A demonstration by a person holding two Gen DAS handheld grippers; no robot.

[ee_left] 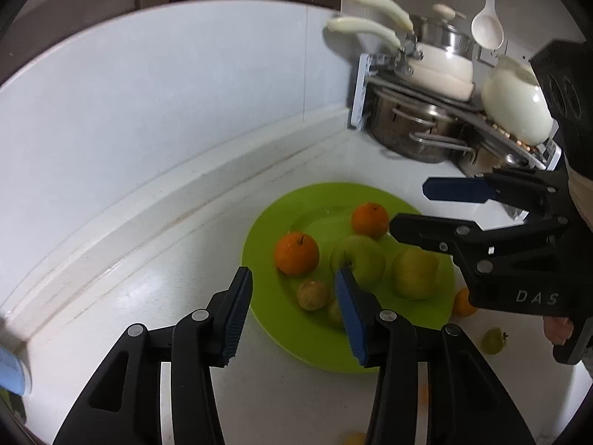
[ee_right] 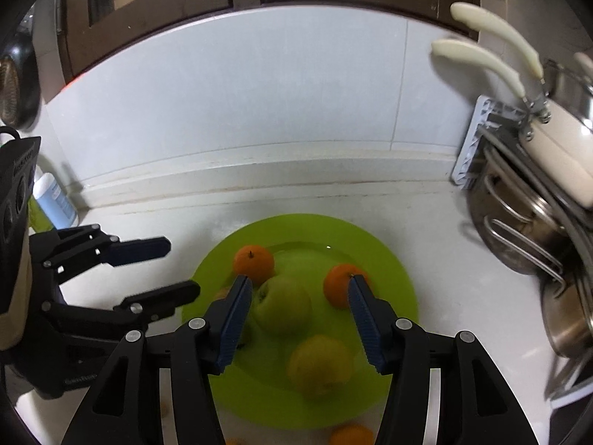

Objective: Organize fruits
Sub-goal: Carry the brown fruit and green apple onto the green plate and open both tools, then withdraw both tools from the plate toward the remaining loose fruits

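Two oranges [ee_left: 296, 253], two green apples [ee_left: 357, 258] and small yellowish fruits [ee_left: 313, 294] sit on a green plate [ee_left: 267, 222]. Another orange [ee_left: 463, 302] lies just off its rim.

Soft, even indoor light is falling from above, leaving the white counter [ee_left: 155, 296] bright and slightly washed out. Fisheye distortion is bending the wall tiles [ee_right: 259, 92] into curves, and black vignetting is closing in at every corner. The fruit on the green plate [ee_right: 400, 296] is smearing slightly out of focus, while faint shadows are pooling beneath it. Small highlights are glinting on the steel pots [ee_left: 418, 129].
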